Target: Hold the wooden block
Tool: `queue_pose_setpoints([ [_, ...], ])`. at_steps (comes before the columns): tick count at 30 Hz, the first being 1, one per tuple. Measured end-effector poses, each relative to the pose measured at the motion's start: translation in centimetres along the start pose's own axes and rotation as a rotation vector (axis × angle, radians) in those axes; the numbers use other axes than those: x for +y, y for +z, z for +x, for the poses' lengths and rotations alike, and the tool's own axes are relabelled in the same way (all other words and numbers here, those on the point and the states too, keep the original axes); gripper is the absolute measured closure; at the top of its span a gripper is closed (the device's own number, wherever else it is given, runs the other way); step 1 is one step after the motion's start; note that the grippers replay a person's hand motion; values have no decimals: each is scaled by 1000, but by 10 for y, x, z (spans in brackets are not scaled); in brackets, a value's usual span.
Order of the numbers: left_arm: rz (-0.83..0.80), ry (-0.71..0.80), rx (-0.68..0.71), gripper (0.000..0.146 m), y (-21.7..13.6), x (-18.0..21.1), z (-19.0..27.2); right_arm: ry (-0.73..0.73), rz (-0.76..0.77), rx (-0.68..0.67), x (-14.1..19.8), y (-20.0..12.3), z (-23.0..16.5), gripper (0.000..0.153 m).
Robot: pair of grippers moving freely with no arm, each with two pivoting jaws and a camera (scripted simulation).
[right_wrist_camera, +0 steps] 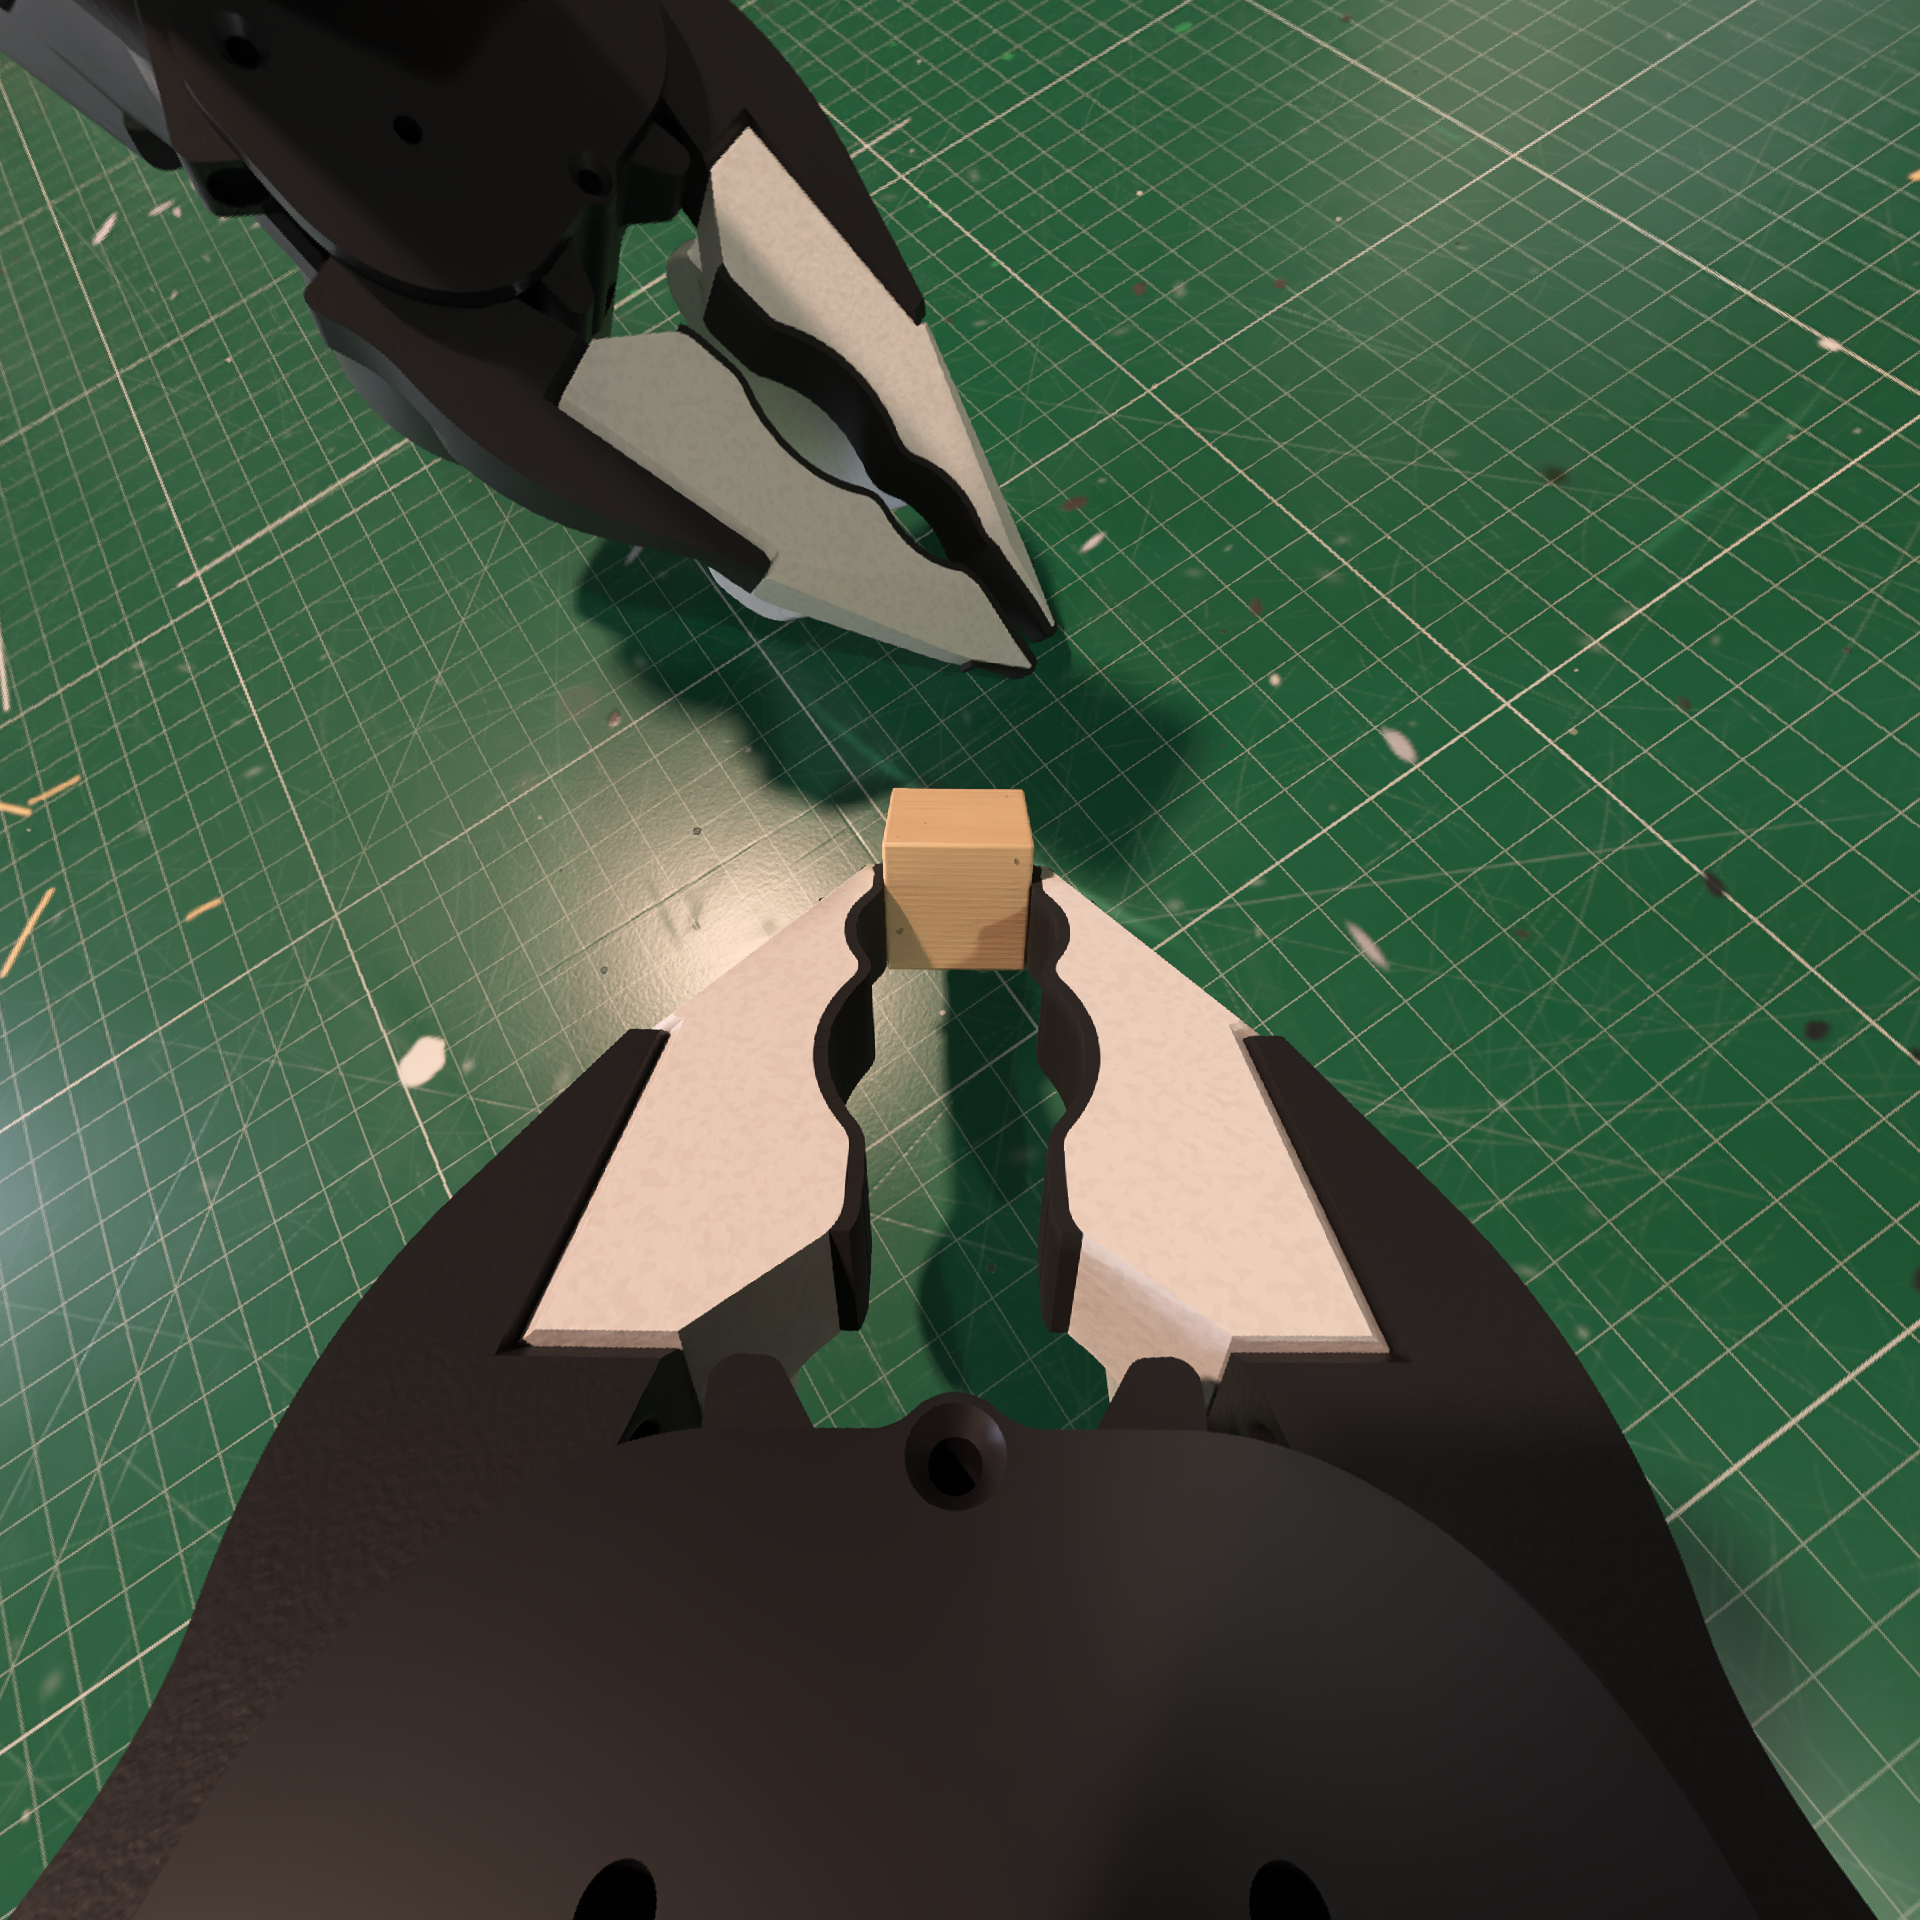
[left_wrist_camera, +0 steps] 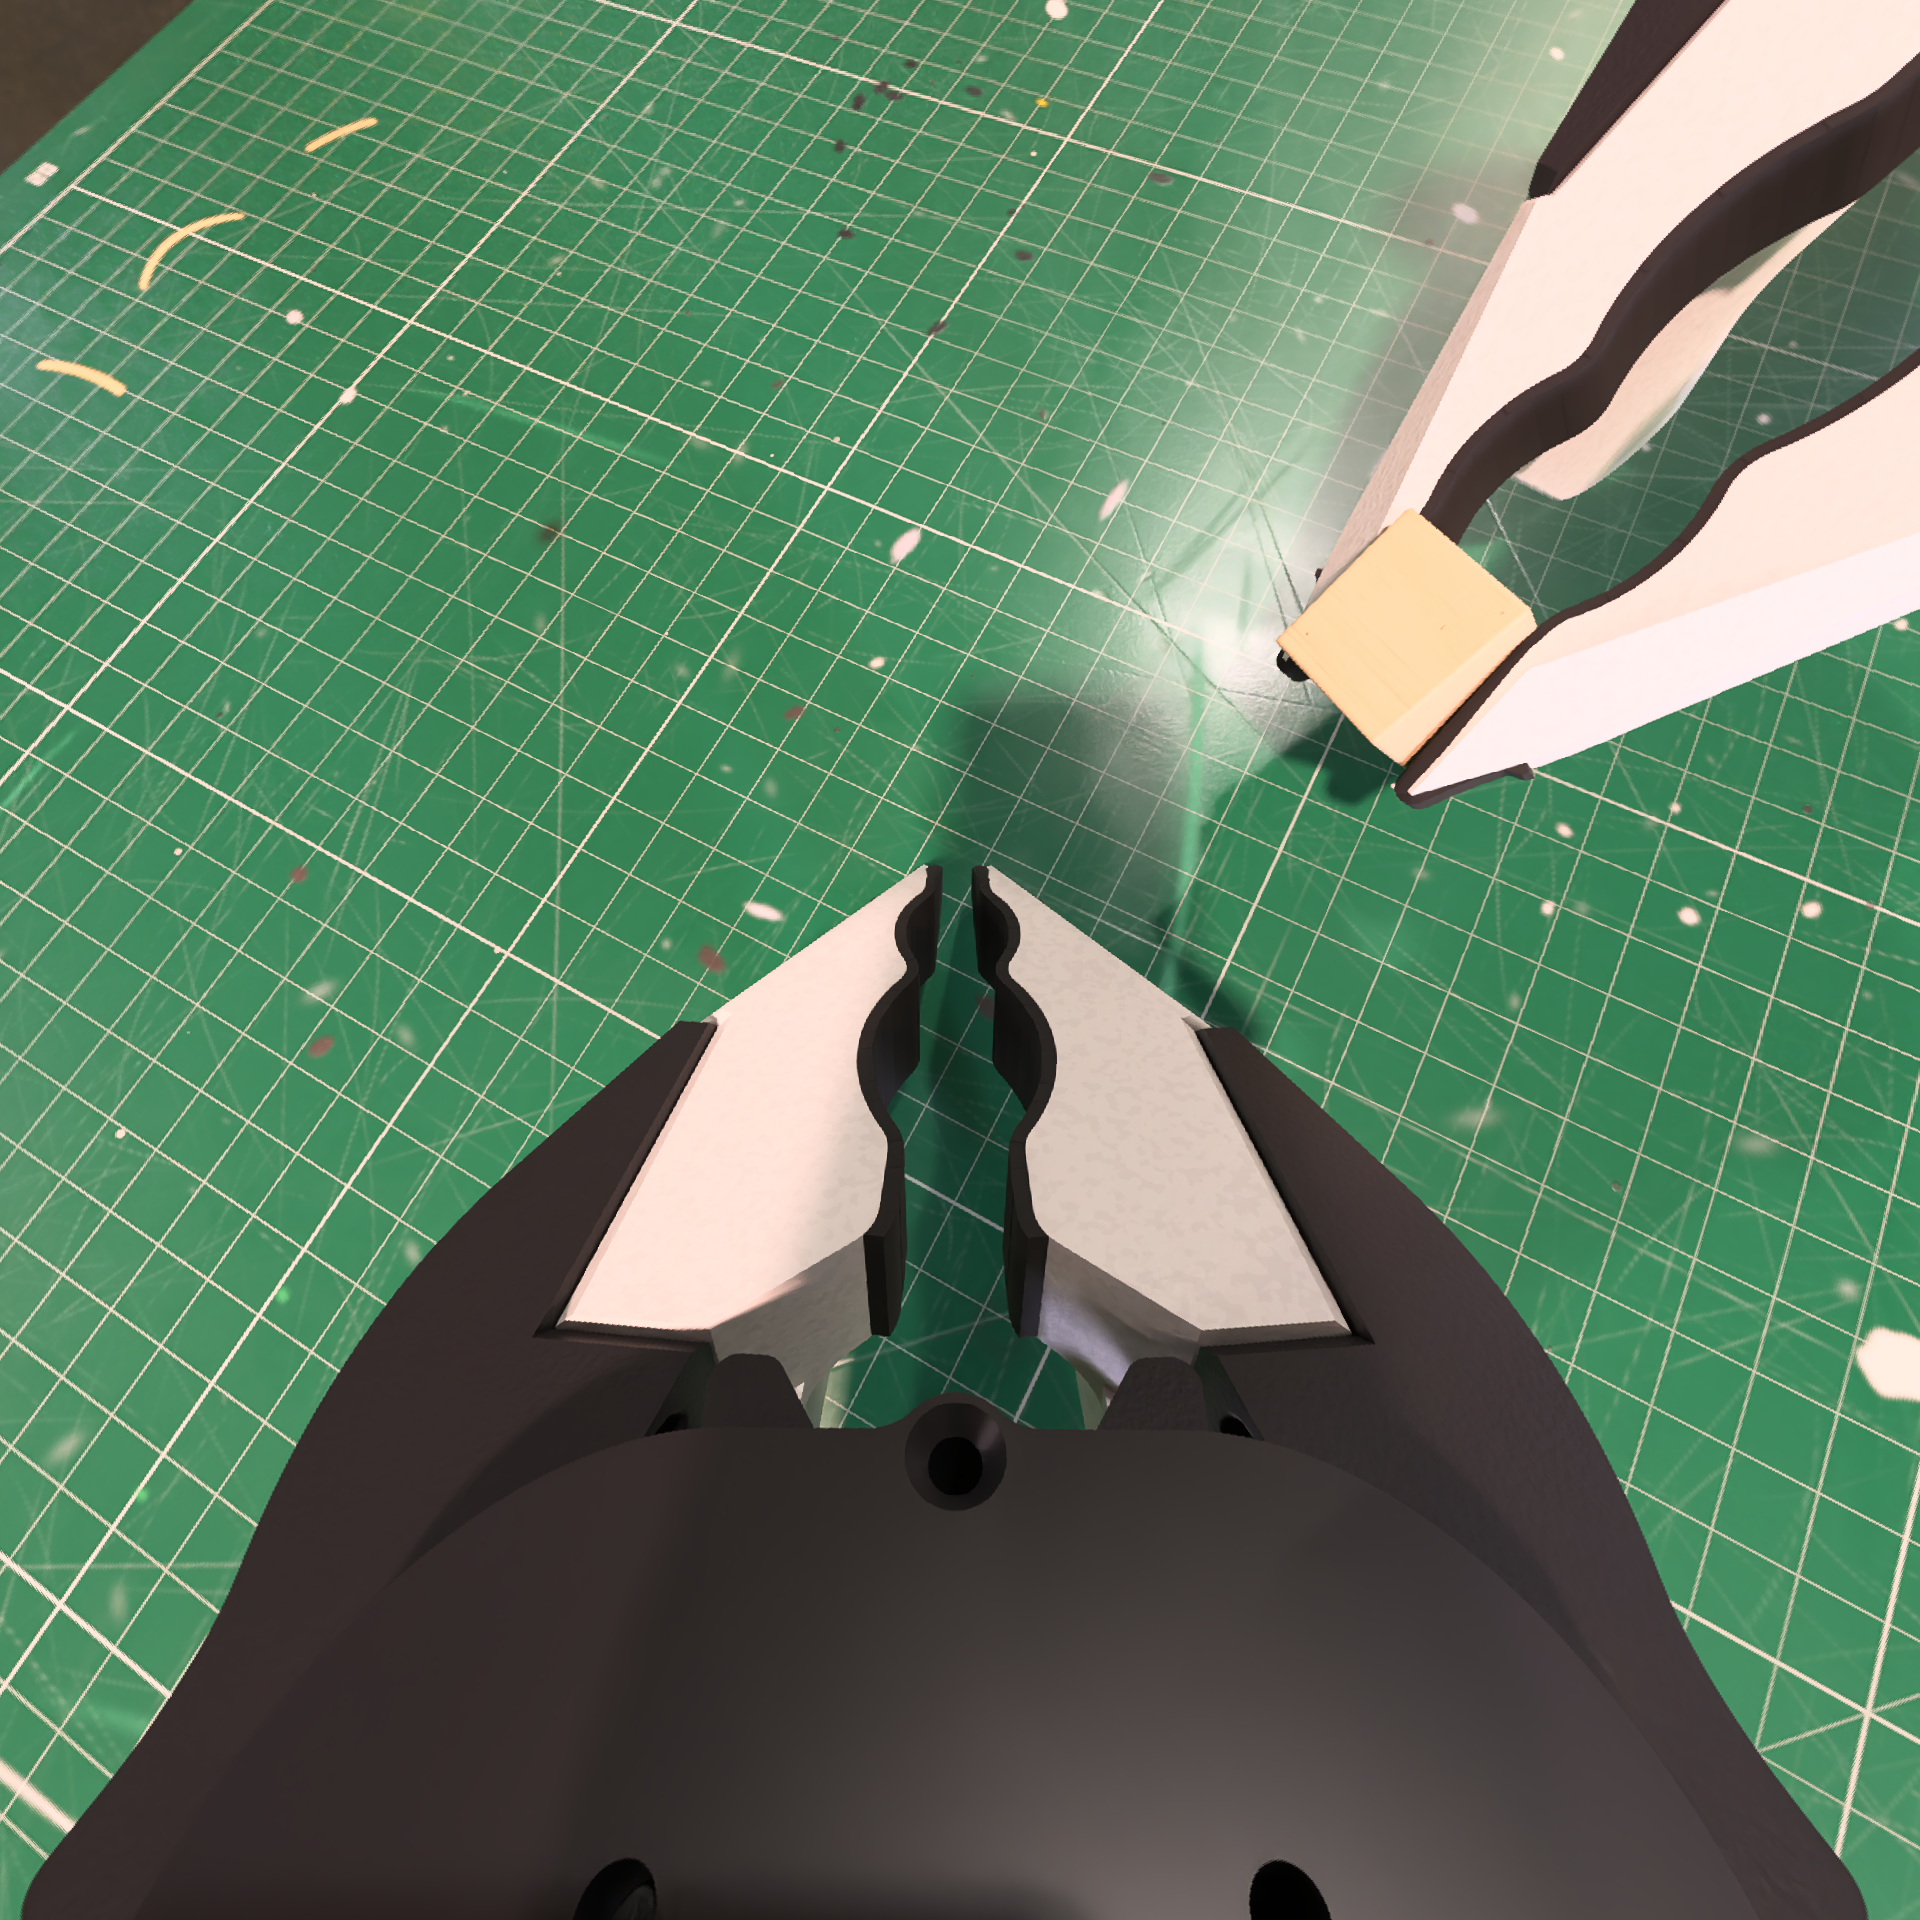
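Observation:
The wooden block [right_wrist_camera: 956, 883] is a small pale cube pinched between the fingertips of my right gripper [right_wrist_camera: 956, 894], which is shut on it just above the green cutting mat [right_wrist_camera: 1455, 520]. In the left wrist view the block [left_wrist_camera: 1403, 634] shows at the right, held between the right gripper's fingers [left_wrist_camera: 1351, 675]. My left gripper [left_wrist_camera: 956, 878] is shut and empty, its tips nearly touching, low over the mat, to the left of and short of the block. It shows in the right wrist view [right_wrist_camera: 1034, 644] beyond the block, pointing down at the mat.
The green mat [left_wrist_camera: 520, 623] with its white grid fills both views. Thin wood shavings [left_wrist_camera: 187, 244] lie at the far left, and more [right_wrist_camera: 31, 925] at the left edge. Small white and dark specks are scattered about. The mat's edge shows at the top left [left_wrist_camera: 62, 114].

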State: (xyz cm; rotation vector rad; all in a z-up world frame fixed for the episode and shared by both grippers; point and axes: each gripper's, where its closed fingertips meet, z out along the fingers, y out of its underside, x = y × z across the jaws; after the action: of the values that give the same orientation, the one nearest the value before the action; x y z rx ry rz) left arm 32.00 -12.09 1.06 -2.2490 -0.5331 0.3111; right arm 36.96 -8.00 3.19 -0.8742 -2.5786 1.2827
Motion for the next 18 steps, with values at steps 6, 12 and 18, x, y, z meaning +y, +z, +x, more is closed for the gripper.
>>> queue_pose_setpoints([
  [6, 0, 5, -1, 140, 0, 0, 0, -9, -10, 0, 1, 1, -2, 127],
  [12, 0, -2, 5, 140, 0, 0, 0, 4, -11, 2, 3, 2, 1, 127],
  [18, 1, -3, 7, 140, 0, 0, 1, 9, -4, 0, 2, 1, 1, 127],
])
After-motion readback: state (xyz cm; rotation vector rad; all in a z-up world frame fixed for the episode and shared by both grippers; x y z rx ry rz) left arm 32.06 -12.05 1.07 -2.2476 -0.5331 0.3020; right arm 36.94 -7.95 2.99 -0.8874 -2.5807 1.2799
